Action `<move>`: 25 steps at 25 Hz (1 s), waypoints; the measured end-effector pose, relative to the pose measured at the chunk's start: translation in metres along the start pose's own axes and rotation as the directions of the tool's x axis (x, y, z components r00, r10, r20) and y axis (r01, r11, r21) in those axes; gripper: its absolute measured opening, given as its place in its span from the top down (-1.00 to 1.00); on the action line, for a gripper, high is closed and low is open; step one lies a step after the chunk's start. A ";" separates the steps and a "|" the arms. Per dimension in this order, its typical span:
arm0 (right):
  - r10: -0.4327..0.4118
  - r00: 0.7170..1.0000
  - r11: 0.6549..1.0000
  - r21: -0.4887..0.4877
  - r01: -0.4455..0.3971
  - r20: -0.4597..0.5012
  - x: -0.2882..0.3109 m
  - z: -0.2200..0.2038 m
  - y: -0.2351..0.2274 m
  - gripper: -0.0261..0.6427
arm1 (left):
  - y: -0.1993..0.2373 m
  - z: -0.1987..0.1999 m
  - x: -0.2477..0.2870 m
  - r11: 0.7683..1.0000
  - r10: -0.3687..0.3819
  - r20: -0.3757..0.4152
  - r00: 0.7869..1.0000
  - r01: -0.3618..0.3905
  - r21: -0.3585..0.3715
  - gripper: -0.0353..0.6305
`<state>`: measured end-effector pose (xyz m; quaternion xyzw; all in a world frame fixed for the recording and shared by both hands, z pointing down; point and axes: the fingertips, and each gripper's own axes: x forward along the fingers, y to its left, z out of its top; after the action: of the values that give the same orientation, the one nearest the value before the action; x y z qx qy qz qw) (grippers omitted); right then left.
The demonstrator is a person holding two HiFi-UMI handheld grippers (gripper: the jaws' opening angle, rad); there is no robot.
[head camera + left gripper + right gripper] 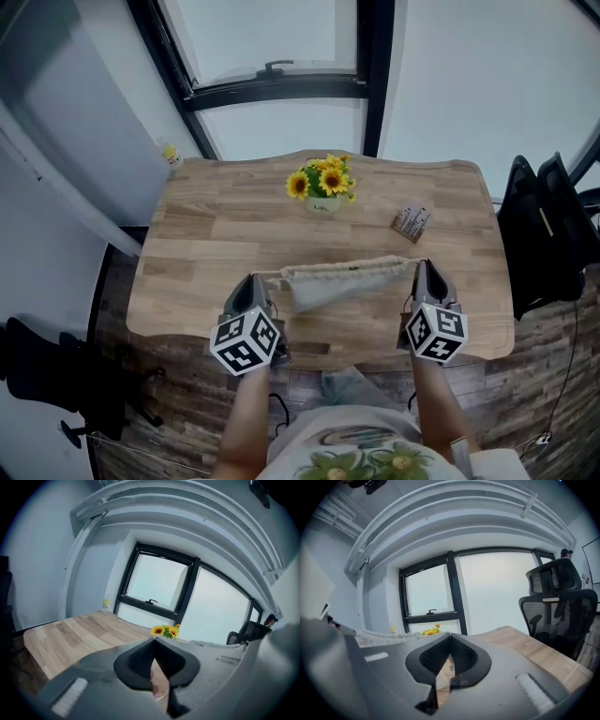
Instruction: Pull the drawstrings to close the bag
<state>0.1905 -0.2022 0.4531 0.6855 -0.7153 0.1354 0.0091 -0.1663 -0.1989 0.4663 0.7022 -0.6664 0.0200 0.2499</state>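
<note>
Clamped tight, the left claw (251,279) and right claw (421,267) each pinch a drawstring (270,276) end. The bag (328,281) stretches between them over the counter (216,234), at six o'clock from the sunflowers (322,178).

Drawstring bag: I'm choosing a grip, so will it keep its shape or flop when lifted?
Probably floppy: the drawstring bag sags in soft folds below its gathered rim, strung between the left gripper and right gripper. Likely light, since thin drawstrings alone seem to hold it up. It looks flat, so apparently near empty.
</note>
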 end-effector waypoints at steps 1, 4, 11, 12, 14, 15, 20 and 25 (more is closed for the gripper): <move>-0.003 1.000 1.000 0.009 0.003 0.002 -0.002 0.000 -0.002 0.91 | 0.000 0.000 -0.002 1.000 0.006 0.003 1.000 -0.006 0.002 0.88; -0.012 1.000 0.999 0.037 0.011 0.009 -0.007 0.000 -0.006 0.91 | 0.003 0.002 -0.007 1.000 0.021 0.015 1.000 -0.021 0.005 0.88; -0.028 0.999 0.997 0.067 0.027 0.022 -0.017 0.001 -0.013 0.91 | 0.008 0.003 -0.017 0.999 0.050 0.030 0.998 -0.051 0.014 0.88; -0.029 0.999 0.997 0.067 0.027 0.023 -0.018 0.002 -0.013 0.91 | 0.008 0.003 -0.018 0.998 0.054 0.032 0.998 -0.054 0.017 0.88; -0.031 0.999 0.997 0.067 0.029 0.026 -0.020 0.002 -0.013 0.91 | 0.010 0.004 -0.020 0.998 0.062 0.035 0.997 -0.062 0.018 0.88; -0.032 0.999 0.997 0.068 0.030 0.027 -0.021 0.003 -0.013 0.91 | 0.011 0.005 -0.021 0.998 0.066 0.039 0.997 -0.067 0.017 0.88; -0.032 0.999 0.997 0.071 0.029 0.038 -0.024 0.005 -0.012 0.91 | 0.019 0.011 -0.029 0.995 0.093 0.075 0.993 -0.095 0.024 0.88; -0.039 0.998 0.995 0.094 0.034 0.047 -0.027 0.009 -0.012 0.91 | 0.026 0.014 -0.033 0.995 0.097 0.080 0.992 -0.097 0.000 0.88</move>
<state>0.2055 -0.1783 0.4417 0.7011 -0.6956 0.1519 -0.0378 -0.1988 -0.1732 0.4506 0.6696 -0.7093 0.0053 0.2201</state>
